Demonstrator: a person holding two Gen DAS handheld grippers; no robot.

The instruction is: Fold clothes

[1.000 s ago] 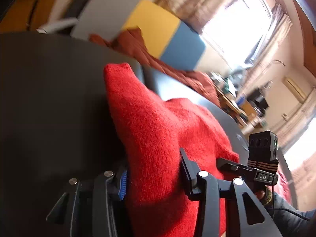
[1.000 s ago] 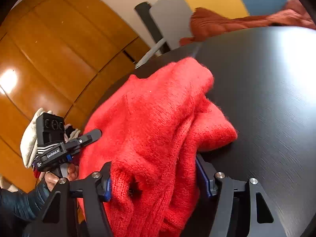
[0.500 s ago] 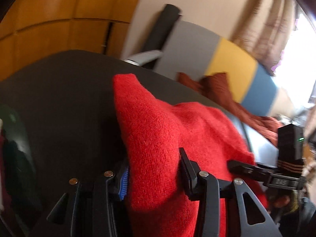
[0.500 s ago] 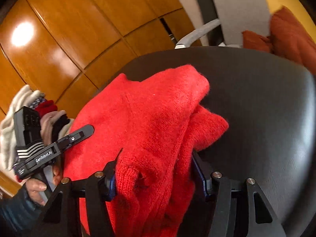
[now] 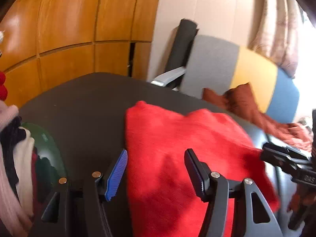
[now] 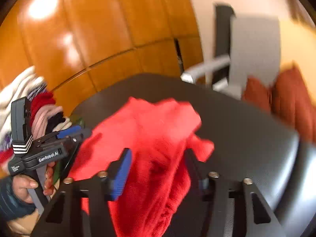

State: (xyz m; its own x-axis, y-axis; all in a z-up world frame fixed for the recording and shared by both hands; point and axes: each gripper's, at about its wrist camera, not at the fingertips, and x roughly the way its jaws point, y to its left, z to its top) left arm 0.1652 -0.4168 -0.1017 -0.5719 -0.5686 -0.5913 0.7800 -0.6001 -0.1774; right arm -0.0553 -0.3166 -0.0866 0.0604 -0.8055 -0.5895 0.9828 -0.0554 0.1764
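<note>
Red sweater (image 5: 177,148): on the dark worktop (image 5: 79,98), bunched.
Left gripper (image 5: 156,169): fingers spread, just been opening; sweater lies between them, clear of the blue pad, which pinched it a second ago.
Right gripper (image 6: 158,169): fingers just been closing, pinching a sweater fold between them as before.

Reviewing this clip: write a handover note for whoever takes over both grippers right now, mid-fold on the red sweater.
Left gripper: open. Its fingers have just spread, and the red knitted sweater lies loose between them.
Right gripper: has just closed further and is clamped on a bunched part of the sweater.
Sweater: on the dark table, doubled over and rumpled.
Done: a rough fold.
Left: probably release, smooth and finish the fold.
</note>
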